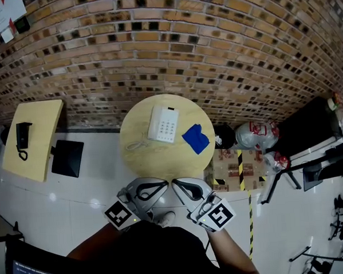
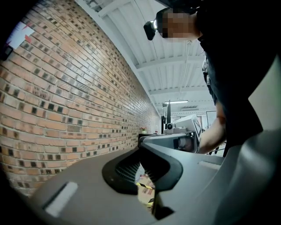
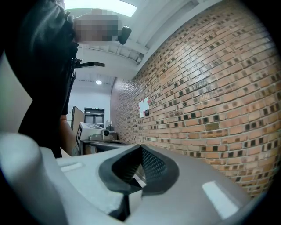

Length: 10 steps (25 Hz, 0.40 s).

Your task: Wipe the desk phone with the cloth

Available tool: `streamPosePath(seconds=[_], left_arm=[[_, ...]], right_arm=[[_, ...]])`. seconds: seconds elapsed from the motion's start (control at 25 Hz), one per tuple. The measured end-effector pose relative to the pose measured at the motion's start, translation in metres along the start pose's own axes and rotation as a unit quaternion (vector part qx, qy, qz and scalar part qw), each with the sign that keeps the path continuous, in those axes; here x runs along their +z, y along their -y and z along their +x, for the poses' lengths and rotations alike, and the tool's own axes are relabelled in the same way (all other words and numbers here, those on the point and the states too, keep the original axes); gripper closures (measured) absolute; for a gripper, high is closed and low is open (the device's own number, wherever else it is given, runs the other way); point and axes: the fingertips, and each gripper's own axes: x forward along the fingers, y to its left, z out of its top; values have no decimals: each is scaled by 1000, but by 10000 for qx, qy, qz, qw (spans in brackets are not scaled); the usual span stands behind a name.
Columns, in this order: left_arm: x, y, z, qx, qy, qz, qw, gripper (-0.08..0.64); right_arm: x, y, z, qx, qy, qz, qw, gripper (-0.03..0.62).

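Note:
In the head view a white desk phone (image 1: pixel 163 123) lies on a round wooden table (image 1: pixel 155 157), its coiled cord trailing to the left. A blue cloth (image 1: pixel 195 138) lies folded just right of the phone. Both grippers hang close to my body, below the table's near edge, well short of phone and cloth. The left gripper (image 1: pixel 164 185) and the right gripper (image 1: pixel 175 184) point toward each other, tips nearly meeting. Each is shut with nothing between its jaws. The left gripper (image 2: pixel 143 151) and right gripper (image 3: pixel 140 148) show only brick wall beyond their own jaws.
A brick wall (image 1: pixel 172 42) runs behind the table. At left stand a yellow side table (image 1: pixel 41 120) with a black phone (image 1: pixel 22 138) and a black panel (image 1: pixel 67 158) on the floor. Right of the round table are a cardboard box (image 1: pixel 233 167), plastic bags (image 1: pixel 254 135) and dark frames (image 1: pixel 310 166).

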Motion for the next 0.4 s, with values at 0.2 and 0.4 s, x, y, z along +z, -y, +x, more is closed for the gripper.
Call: streamPosePath(seconds=[0.2, 0.4], left_arm=[[-1, -2, -4, 33, -1, -20, 10000, 571], [-2, 0, 0, 30, -35, 6, 10000, 571]], right_arm=[[-1, 0, -1, 4, -18, -9, 10000, 592], [-3, -1, -5, 39, -58, 67, 10000, 592]])
